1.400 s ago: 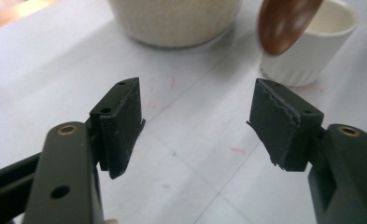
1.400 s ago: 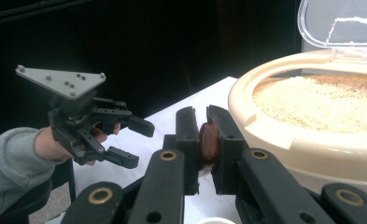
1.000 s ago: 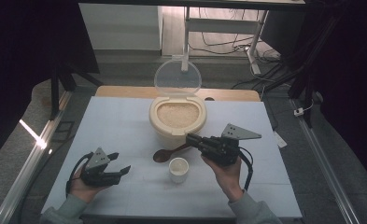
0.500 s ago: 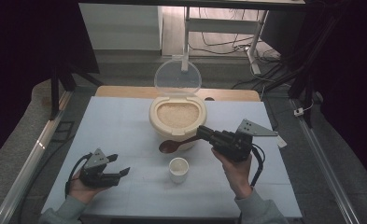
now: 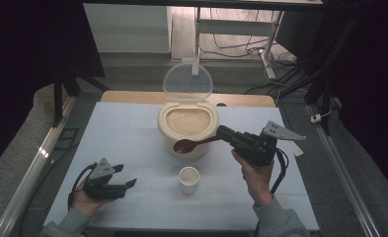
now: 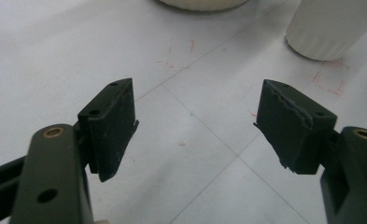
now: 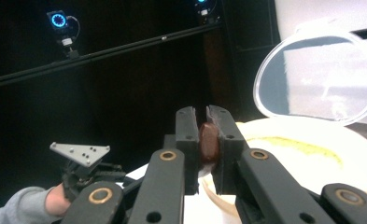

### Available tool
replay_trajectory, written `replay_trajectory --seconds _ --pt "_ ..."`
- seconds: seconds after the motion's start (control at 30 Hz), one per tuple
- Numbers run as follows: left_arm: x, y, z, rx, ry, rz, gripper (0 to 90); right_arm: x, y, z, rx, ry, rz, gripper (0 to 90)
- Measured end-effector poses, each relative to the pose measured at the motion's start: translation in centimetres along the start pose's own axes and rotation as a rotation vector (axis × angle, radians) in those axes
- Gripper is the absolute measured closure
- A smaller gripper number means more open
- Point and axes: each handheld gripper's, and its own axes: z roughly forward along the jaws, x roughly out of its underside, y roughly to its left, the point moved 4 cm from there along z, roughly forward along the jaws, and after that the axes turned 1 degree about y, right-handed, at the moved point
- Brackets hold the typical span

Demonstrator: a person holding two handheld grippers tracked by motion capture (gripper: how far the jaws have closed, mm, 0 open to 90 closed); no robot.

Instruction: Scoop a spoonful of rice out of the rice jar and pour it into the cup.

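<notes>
R. gripper (image 5: 224,134), raised, clamps dark brown wooden spoon (image 5: 191,144) w/ bowl at front rim of round cream rice container (image 5: 187,129). L. gripper (image 5: 125,177) rests low on white table (image 5: 122,133), jaws just widening, nothing between.

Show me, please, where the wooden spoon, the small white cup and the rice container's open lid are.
wooden spoon (image 5: 184,146), high view, on its bowl.
small white cup (image 5: 189,178), high view, on its rim.
lid (image 5: 187,84), high view, on its clear middle.
</notes>
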Motion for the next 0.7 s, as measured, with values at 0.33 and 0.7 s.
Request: replay_trajectory --seconds 0.33,0.7 --pt "0.2 -0.1 0.1 0.008 0.009 -0.003 27.6 -1.6 -2.5 0.1 0.066 -0.043 0.015 82.9" --pt "0.2 -0.2 0.3 0.012 0.018 0.006 27.3 -2.9 -6.1 1.1 0.188 -0.032 0.019 82.9"
